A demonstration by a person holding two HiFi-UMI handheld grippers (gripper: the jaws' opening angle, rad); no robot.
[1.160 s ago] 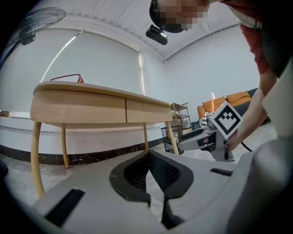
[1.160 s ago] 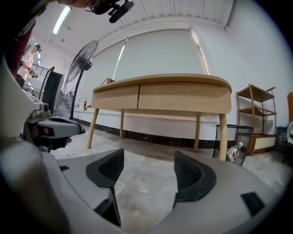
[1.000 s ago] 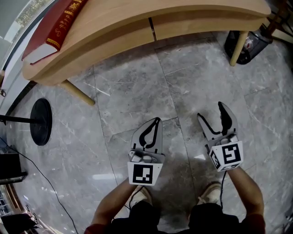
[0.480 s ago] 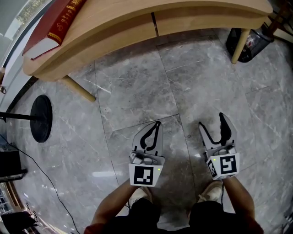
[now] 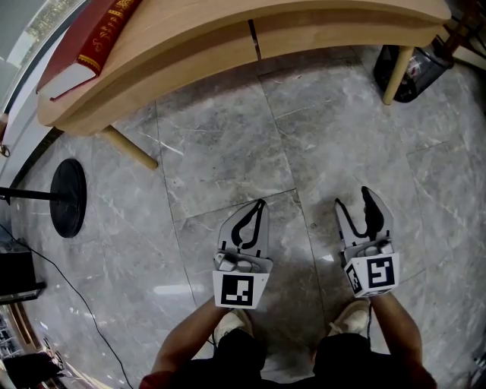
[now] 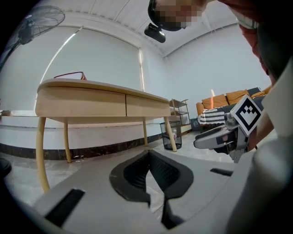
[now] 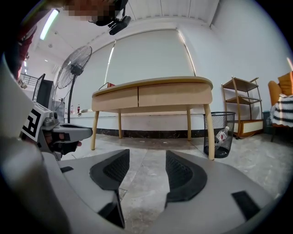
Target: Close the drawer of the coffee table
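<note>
- Wood coffee table point(image 5: 228, 23) spans 12 o'clock in the head view. Its two drawer fronts point(image 5: 334, 38) sit flush, with only a thin seam between them.
- Your left gripper point(image 5: 260, 205), at 6 o'clock over the grey floor point(image 5: 228, 152), has its jaws together and holds nothing.
- Your right gripper point(image 5: 351, 196), at 5 o'clock, has its jaws apart; they have just been closing, with nothing between them.
- At 11 o'clock a red book point(image 5: 91, 38) lies on the tabletop.

Right claw point(image 5: 354, 199) drew back; jaws closing, nothing between.
</note>
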